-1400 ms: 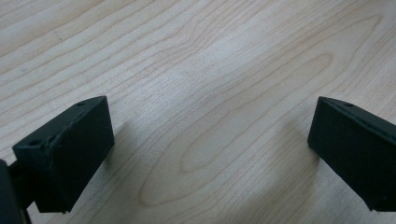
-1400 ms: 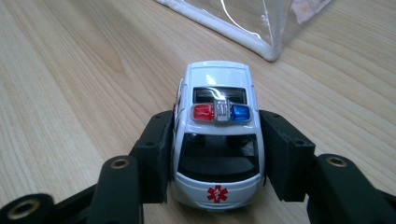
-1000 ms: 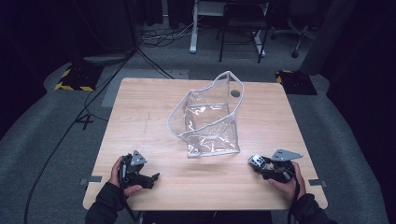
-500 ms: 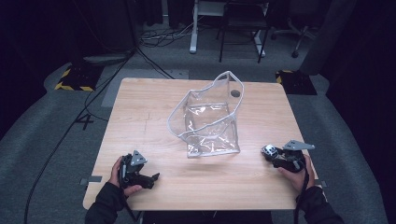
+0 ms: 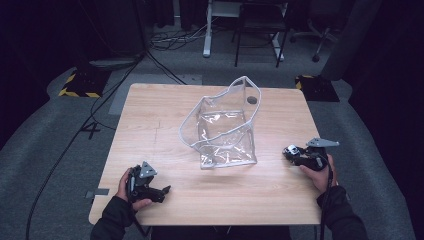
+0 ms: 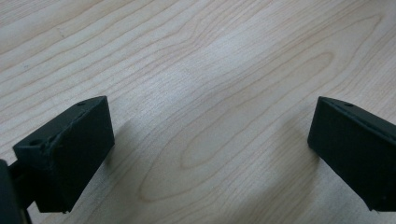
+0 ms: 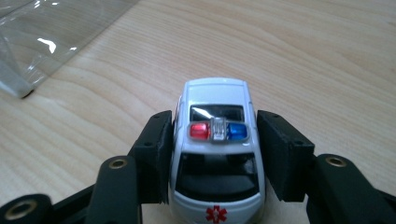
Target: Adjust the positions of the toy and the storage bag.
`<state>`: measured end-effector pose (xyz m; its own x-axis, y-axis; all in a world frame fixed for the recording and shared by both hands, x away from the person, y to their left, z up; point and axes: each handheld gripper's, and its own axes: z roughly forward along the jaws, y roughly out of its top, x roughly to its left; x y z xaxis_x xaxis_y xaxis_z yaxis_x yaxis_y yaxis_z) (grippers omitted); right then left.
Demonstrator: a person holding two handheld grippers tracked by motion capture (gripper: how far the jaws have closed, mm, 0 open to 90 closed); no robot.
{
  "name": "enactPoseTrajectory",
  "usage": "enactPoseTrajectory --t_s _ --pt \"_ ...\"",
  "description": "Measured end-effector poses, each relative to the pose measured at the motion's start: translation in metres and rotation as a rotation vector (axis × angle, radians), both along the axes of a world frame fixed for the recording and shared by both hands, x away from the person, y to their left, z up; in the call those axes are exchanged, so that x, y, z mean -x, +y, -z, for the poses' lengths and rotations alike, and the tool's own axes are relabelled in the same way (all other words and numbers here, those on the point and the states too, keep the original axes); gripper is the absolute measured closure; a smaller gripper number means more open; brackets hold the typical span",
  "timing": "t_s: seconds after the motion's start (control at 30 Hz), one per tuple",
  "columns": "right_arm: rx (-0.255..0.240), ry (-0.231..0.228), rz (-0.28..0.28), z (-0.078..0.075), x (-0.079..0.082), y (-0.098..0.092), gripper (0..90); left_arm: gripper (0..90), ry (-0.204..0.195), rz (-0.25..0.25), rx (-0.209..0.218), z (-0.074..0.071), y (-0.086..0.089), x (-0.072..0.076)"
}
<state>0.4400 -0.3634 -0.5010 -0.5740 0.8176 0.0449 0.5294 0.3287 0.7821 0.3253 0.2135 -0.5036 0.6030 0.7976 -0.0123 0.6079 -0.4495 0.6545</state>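
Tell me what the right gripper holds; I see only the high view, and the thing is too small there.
Observer: The right gripper is shut on a white toy car, one jaw on each side.
Operator: Any markings on the car?
Observer: A red and a blue light sit on its roof, and a red star-shaped medical sign is on the end nearest the camera.
Operator: Is anything in the left gripper?
Observer: No. The left gripper is open, with bare table between its jaws.
Operator: Does the car touch the bag?
Observer: No. In the right gripper view the clear bag lies ahead and to the left, apart from the car.
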Motion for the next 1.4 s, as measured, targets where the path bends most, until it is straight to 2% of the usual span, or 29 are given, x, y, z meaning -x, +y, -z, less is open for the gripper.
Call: enactPoseTrajectory --t_s 0.17,0.23,0.27,0.33,0.4,0.47,0.63,0.67,0.83,0.87,0.9,1.13,1.2,1.23,1.37,1.4 --pt "-0.004 0.000 0.029 0.000 -0.009 0.005 47.9 0.6 0.001 -0.007 0.006 0.000 0.000 0.001" --pt "0.043 -0.026 0.028 0.000 -0.011 0.009 47.3 0.6 0.002 -0.006 0.004 0.000 0.000 0.001" --pt "0.065 -0.018 0.035 0.001 -0.013 0.012 44.7 0.6 -0.001 -0.009 -0.002 0.000 0.000 0.001" --pt "0.070 -0.016 0.040 0.001 -0.014 0.012 43.5 0.6 -0.001 -0.008 -0.002 0.000 0.000 0.001" --pt "0.055 -0.007 0.044 0.001 -0.014 0.009 42.9 0.6 -0.001 -0.008 -0.002 0.000 0.000 0.001" --pt "0.035 0.009 0.046 0.001 -0.012 0.006 37.8 0.5 -0.001 -0.005 0.000 0.000 0.000 0.001" --pt "0.035 0.011 0.021 0.001 -0.005 -0.003 35.2 0.6 -0.002 -0.008 0.000 0.000 0.000 0.001" --pt "0.018 0.021 0.030 0.001 -0.003 -0.004 34.3 0.6 -0.002 -0.008 -0.001 0.000 0.000 0.001" --pt "0.031 0.017 0.023 0.001 0.002 -0.009 32.7 0.6 -0.001 -0.009 0.002 0.000 0.000 0.001" --pt "0.046 0.012 0.025 0.001 0.005 -0.010 30.3 0.6 -0.002 -0.009 -0.001 0.000 0.000 0.001" --pt "0.038 0.019 0.027 0.001 0.005 -0.010 28.8 0.6 -0.002 -0.011 0.001 0.000 0.000 0.001" --pt "-0.003 0.033 0.064 0.000 0.010 -0.017 29.0 0.6 -0.002 -0.009 -0.001 0.000 0.000 0.001" --pt "0.022 0.020 0.056 0.001 0.011 -0.016 30.3 0.6 -0.001 -0.009 -0.001 0.000 0.000 0.001" --pt "0.069 0.004 0.049 0.001 0.012 -0.011 31.6 0.6 -0.002 -0.012 0.002 0.000 0.000 0.001" --pt "0.067 -0.001 0.027 0.001 0.012 -0.007 34.6 0.6 -0.002 -0.010 0.001 0.000 0.000 0.001" --pt "0.057 -0.006 0.030 0.001 0.013 -0.009 44.1 0.6 -0.002 -0.009 -0.001 0.000 0.000 0.001"
